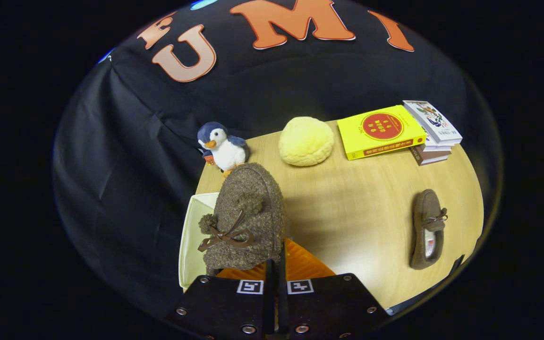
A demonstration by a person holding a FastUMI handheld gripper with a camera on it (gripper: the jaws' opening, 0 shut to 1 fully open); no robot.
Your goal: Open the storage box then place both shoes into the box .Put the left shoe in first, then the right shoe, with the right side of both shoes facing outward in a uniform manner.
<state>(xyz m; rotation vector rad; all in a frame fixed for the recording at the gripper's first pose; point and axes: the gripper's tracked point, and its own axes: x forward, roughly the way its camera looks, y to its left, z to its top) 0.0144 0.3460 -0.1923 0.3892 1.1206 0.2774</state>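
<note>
Between the gripper (pixel 276 278) fingers, seen from the camera riding on it, hangs a brown fuzzy shoe (pixel 246 217) with pompoms and a leather bow; the fingers stand nearly together, pinched on what looks like the rear edge of that shoe, so I judge the gripper closed on it, toe pointing away. Just below and to the left of the held shoe sits the cream-walled storage box (pixel 192 236), and an orange ribbed surface (pixel 300 264), possibly its opened lid or lining, shows right ahead of the fingers. Well apart, on the far right of the wooden table (pixel 347 212), lies the second shoe (pixel 427 230), sole down, opening upward. Beyond the held shoe stand a penguin plush (pixel 220 146), a yellow round cushion (pixel 306 140) and a stack of books (pixel 395 130), none in the path. The step in hand appears to be lowering the first shoe into the box. To do it well, keep the grip firm, since the soft fabric could slip; line the shoe with the box's long side, check its right side faces outward, lower it until the sole rests on the bottom, hug one wall to leave room for its partner, then release.
</note>
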